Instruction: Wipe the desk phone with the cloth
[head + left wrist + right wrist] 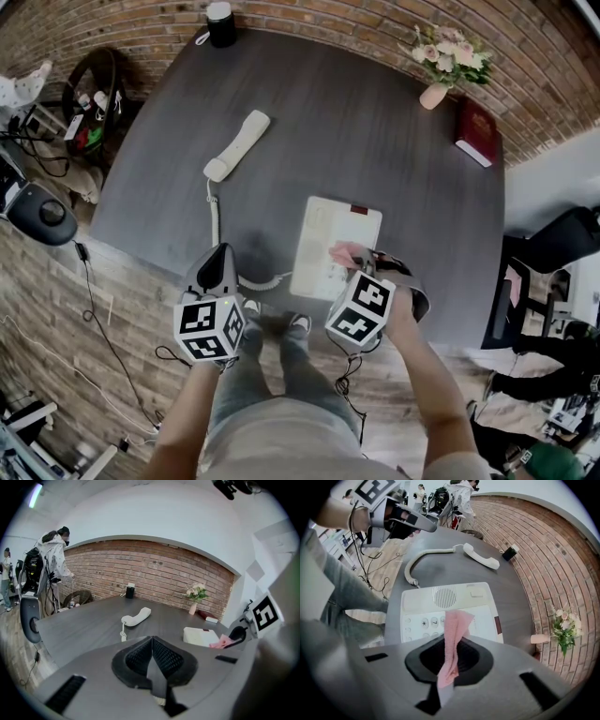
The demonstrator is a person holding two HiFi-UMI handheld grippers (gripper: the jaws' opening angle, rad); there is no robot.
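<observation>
Cloth (452, 637) held over the phone (328, 230)
The right tool (450, 657) grips the pink cloth above the phone's near keypad. The left tool (152, 657), its 2 jaws closed on nothing, sits at the tabletop's (375, 131) near edge. The handset (239, 145) lies far left.

A dark grey table (375, 122) stands against a brick wall (309, 19) on wood flooring.
</observation>
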